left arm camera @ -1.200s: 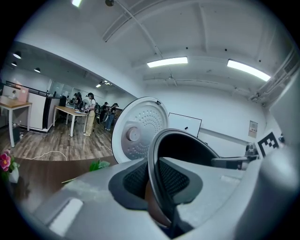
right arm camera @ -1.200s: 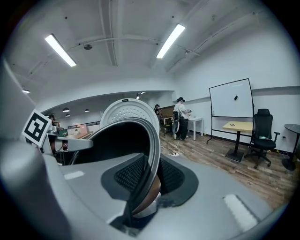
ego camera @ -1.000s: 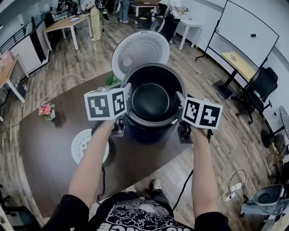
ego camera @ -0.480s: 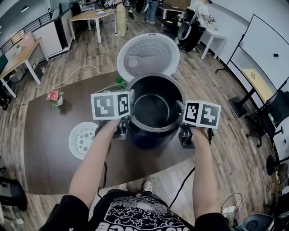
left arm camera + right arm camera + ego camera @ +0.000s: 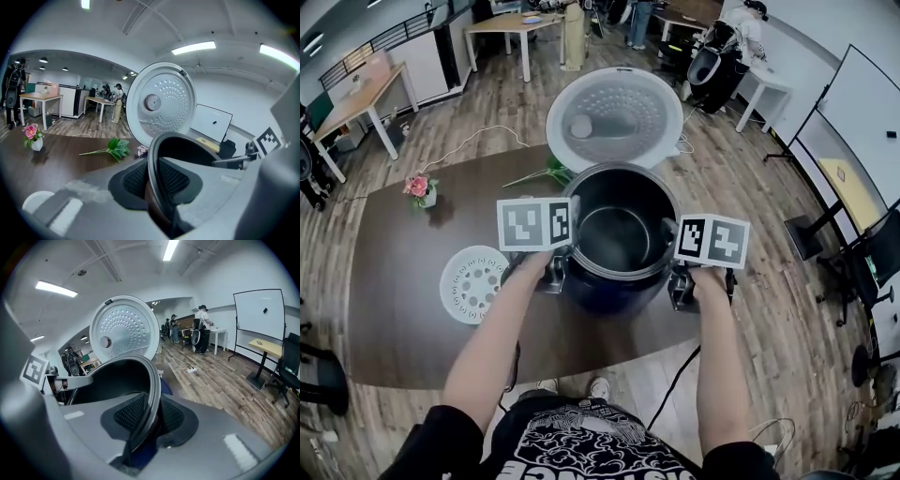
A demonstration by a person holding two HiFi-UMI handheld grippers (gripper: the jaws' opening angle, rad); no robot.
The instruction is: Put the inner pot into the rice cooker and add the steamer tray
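Grip on the pot (image 5: 619, 239): left gripper (image 5: 157, 185) and right gripper (image 5: 146, 420) are each clamped on its rim at opposite sides, with the wall between the pads. The pot sits mouth up, axis vertical and rim about level, in the mouth of the cooker (image 5: 614, 298). The open lid (image 5: 614, 117) stands beyond my fingers. I cannot tell whether the pot is fully seated. To lower it well, I judge: hold both grips at equal height, centre the pot in the well, and release only once it rests. The tray (image 5: 473, 283) lies flat on the table (image 5: 394, 309), left of my left gripper.
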